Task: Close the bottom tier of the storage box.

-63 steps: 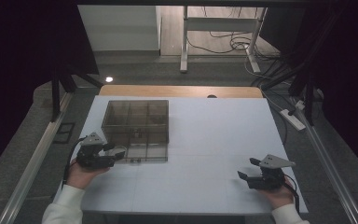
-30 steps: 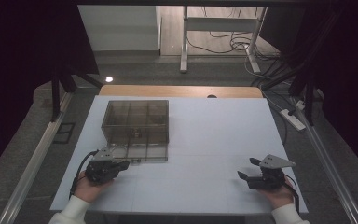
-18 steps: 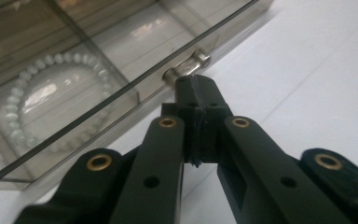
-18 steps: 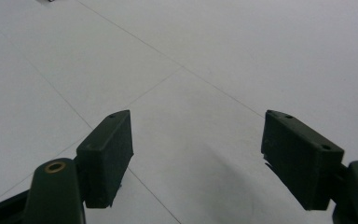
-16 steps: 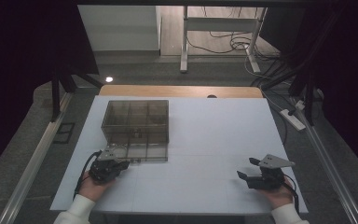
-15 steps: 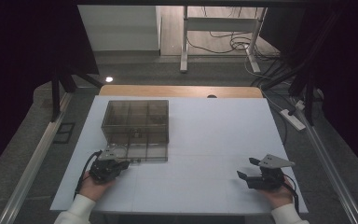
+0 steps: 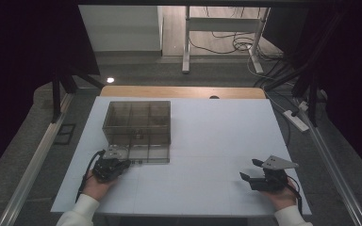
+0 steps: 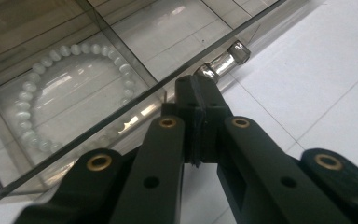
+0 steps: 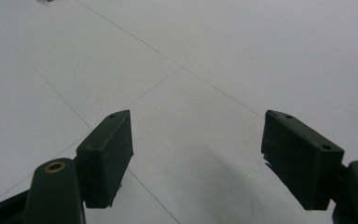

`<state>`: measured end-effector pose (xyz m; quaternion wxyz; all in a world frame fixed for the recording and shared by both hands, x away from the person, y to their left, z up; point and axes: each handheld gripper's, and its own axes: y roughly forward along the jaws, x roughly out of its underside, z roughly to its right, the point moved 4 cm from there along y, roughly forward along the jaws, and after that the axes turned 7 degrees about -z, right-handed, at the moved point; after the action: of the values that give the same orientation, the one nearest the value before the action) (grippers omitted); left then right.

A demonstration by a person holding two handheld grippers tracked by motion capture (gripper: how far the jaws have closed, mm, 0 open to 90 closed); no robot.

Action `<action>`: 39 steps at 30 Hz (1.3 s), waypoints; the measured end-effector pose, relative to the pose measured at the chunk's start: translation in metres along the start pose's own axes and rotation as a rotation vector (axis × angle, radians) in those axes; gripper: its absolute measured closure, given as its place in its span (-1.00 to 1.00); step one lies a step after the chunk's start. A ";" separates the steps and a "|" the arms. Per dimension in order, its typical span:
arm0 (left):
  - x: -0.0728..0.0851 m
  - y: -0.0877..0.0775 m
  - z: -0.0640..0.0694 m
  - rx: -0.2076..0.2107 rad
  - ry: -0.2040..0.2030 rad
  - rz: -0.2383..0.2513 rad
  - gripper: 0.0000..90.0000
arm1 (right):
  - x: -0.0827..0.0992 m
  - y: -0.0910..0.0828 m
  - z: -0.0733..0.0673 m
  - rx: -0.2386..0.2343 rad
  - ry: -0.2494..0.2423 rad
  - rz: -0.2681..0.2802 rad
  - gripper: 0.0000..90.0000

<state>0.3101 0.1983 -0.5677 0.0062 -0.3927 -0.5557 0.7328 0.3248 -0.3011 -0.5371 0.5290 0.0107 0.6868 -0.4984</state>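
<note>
No readable text, labels, brands, numbers or signs anywhere. Checked the clear compartment box, the white table around it, and both gripper bodies: all bare.
</note>
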 end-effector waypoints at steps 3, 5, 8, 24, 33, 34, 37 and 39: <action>-0.002 0.001 0.000 -0.003 0.003 -0.001 0.98 | 0.000 0.001 -0.001 0.001 -0.005 -0.006 -0.45; -0.003 0.002 -0.001 -0.003 -0.004 0.003 0.98 | 0.000 0.001 -0.001 0.000 -0.003 -0.006 -0.45; -0.005 0.003 -0.003 -0.005 -0.011 0.006 0.98 | 0.000 0.000 0.000 0.001 -0.002 -0.003 -0.45; -0.014 0.009 -0.010 -0.024 -0.023 0.012 0.98 | 0.000 0.002 0.000 0.003 -0.005 -0.005 -0.45; -0.019 0.012 -0.015 -0.036 -0.029 0.012 0.98 | 0.000 0.002 -0.001 0.002 -0.005 -0.005 -0.45; -0.019 0.013 -0.015 -0.035 -0.034 0.013 0.98 | 0.000 0.002 -0.001 0.002 -0.005 -0.005 -0.45; -0.022 0.014 -0.017 -0.038 -0.036 0.016 0.98 | -0.001 0.001 -0.001 0.002 -0.003 0.002 -0.45; -0.024 0.015 -0.019 -0.038 -0.037 0.016 0.98 | -0.001 0.000 -0.001 0.004 -0.003 0.004 -0.45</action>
<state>0.3437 0.1970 -0.5681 -0.0173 -0.3836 -0.5665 0.7291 0.3250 -0.2994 -0.5364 0.5310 0.0127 0.6849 -0.4988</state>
